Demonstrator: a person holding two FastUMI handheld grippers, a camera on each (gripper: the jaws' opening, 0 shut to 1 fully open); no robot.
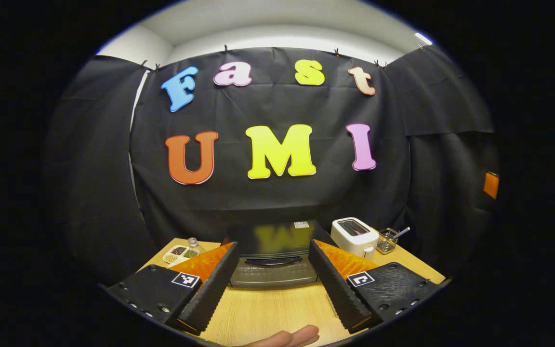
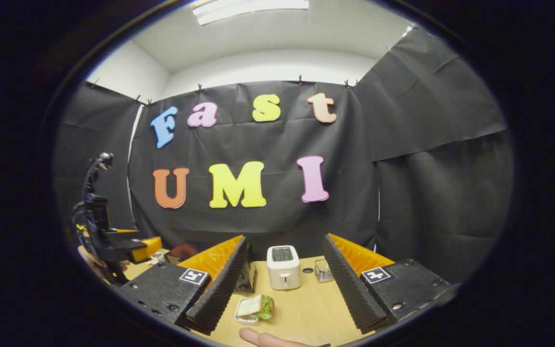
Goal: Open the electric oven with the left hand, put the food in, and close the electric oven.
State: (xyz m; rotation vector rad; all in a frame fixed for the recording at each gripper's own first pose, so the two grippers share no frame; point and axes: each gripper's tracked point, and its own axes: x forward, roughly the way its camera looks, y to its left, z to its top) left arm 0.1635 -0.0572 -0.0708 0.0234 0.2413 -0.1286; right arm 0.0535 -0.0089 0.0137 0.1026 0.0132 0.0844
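Ahead, shut oven (image 1: 273,262), rightward, sandwich (image 2: 257,306), toaster (image 2: 283,266)

ridged fingers (image 1: 210,289); square coded tags (image 1: 185,279)

Left gripper (image 1: 272,270) hangs level, jaws spread wide, squarely facing the oven (image 1: 273,260) across the table, a fingertip (image 1: 289,337) under it. Right gripper (image 2: 284,274) hovers off to the oven's right, jaws wide apart too, nothing between them
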